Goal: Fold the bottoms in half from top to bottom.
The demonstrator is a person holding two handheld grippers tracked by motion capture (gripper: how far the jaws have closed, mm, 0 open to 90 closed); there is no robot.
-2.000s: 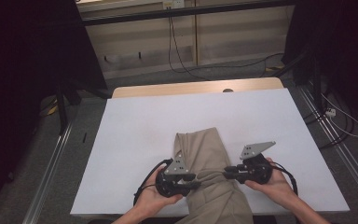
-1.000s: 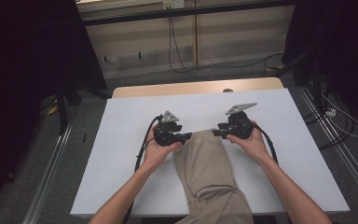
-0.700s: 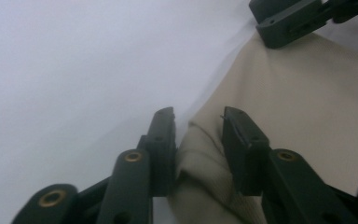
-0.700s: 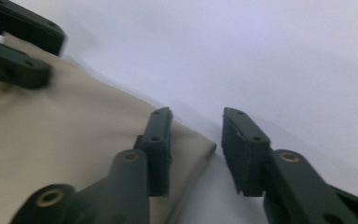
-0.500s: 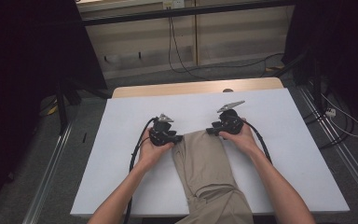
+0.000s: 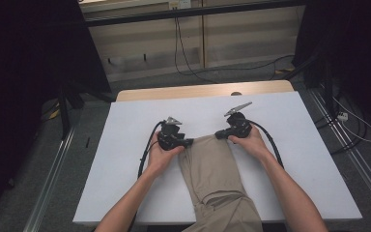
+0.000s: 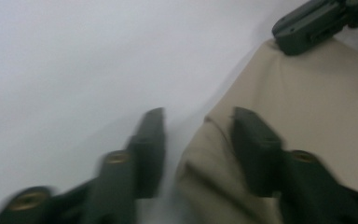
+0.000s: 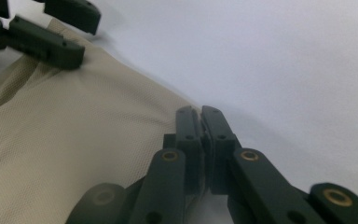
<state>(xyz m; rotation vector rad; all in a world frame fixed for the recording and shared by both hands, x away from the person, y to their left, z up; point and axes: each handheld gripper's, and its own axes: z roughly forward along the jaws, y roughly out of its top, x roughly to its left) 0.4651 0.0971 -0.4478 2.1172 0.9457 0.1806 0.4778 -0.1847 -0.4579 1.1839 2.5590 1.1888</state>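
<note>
We were at the gripping step: our right gripper (image 8: 200, 114) had just closed its jaws flat together on the far right corner of the tan trousers (image 6: 217, 179), while our left gripper (image 7: 198, 135), jaws narrowing, straddled the far left corner without pinching it. Next, we judged, the left must close before any pull. The trousers lay on the white surface (image 6: 125, 159), long axis running away from us, the near end hanging over the near edge.

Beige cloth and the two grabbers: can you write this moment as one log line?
beige cloth: flat on white table | right gripper: just closed on far corner | left gripper: closing, jaws astride other corner
</note>
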